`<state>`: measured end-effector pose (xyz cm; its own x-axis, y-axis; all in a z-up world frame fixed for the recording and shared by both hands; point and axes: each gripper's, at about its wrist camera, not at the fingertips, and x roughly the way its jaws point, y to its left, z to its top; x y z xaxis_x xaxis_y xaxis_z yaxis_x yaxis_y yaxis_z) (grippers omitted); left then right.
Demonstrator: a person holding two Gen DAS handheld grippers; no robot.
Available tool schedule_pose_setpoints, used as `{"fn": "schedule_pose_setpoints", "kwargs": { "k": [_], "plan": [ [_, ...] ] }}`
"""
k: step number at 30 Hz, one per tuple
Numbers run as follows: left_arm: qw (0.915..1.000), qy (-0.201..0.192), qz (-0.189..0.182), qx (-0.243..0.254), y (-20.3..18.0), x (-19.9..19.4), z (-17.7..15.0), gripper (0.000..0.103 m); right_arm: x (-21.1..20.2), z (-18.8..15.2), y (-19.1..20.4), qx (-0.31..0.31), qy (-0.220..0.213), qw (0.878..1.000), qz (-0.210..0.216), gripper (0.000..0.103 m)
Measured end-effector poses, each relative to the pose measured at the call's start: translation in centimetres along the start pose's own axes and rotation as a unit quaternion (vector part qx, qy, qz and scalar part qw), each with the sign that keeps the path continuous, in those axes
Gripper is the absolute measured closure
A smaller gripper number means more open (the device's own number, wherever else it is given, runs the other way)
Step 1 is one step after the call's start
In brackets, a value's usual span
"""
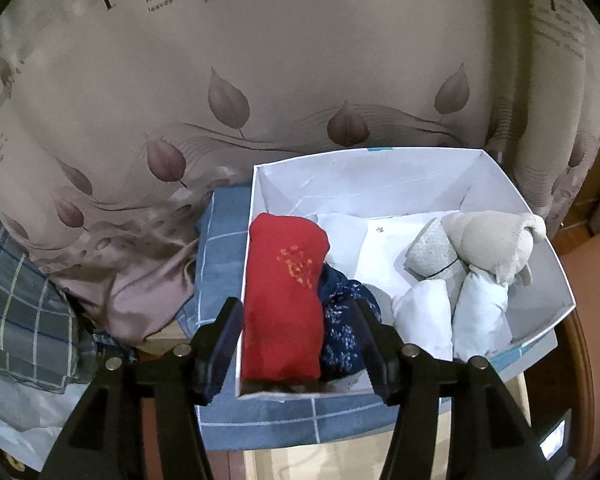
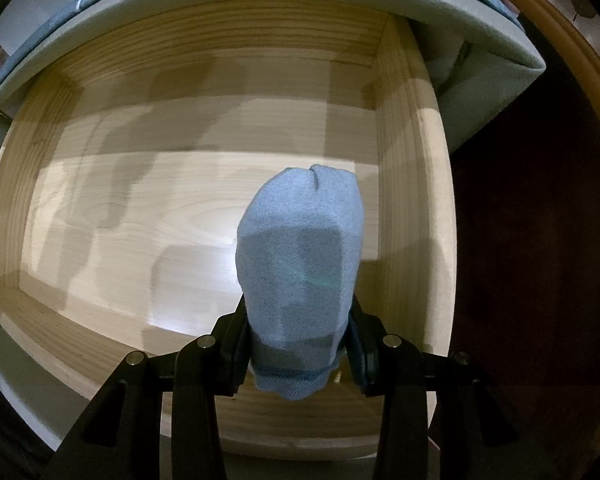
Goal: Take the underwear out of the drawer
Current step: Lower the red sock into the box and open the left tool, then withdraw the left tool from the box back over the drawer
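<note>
The right gripper's (image 2: 300, 344) fingers clamp a rolled pale-blue knit underwear bundle (image 2: 300, 256) above the wooden drawer (image 2: 404, 200), while the left gripper's (image 1: 298, 344) fingers stand apart around a folded red garment (image 1: 284, 300) in the white cardboard box (image 1: 380, 184).

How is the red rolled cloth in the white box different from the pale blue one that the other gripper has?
The red roll lies in the white box among other bundles, between the open left gripper's fingers but ungripped. The pale blue roll is clamped in the shut right gripper over an otherwise empty wooden drawer. Red bears an orange pattern; blue is plain. Both are rolled fabric bundles.
</note>
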<state>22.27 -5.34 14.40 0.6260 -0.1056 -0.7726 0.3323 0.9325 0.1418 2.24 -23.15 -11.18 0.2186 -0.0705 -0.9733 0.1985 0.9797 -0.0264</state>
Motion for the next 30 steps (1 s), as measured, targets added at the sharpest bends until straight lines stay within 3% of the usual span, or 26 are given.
{"fn": "schedule_pose_setpoints", "kwargs": {
  "k": [25,30],
  "plan": [
    [0.9986,-0.009,-0.048,-0.019,1.4,-5.0,-1.2,0.041,-0.3,-0.2,2.1,-0.008,-0.006,1.000,-0.022,0.065],
    [0.9990,-0.007,-0.045,0.002,1.8,-6.7,-2.5,0.041,-0.4,0.0,2.1,-0.006,-0.005,1.000,-0.018,0.065]
  ]
}}
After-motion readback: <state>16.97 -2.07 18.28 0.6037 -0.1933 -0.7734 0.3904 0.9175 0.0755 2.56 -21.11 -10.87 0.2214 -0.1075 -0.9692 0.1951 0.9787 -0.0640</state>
